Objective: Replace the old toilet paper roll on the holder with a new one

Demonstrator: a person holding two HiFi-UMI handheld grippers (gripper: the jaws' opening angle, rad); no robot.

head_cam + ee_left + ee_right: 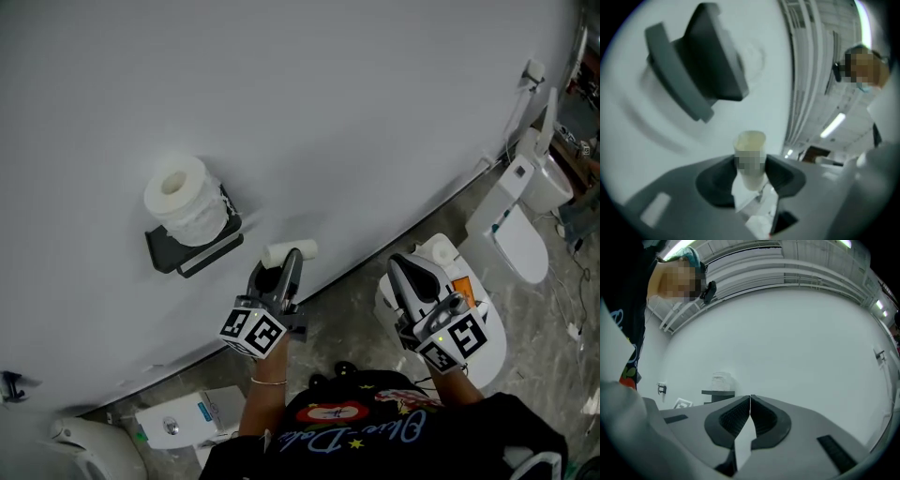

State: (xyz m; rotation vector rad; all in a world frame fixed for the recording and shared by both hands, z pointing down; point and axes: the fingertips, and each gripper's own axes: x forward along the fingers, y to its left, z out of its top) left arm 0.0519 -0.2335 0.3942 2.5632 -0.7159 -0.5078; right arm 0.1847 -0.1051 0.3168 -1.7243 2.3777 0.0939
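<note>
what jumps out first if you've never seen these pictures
A full white roll sits on a dark holder on the bare wall, upper left in the head view. Just right of it, the left gripper grips a cardboard tube, while the right gripper is shut and empty. A white toilet stands on the floor at far right.

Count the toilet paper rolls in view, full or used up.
2. A full roll sits on the wall holder; a nearly bare tube is clamped in the left hand-held gripper. More may be hidden out of frame.
</note>
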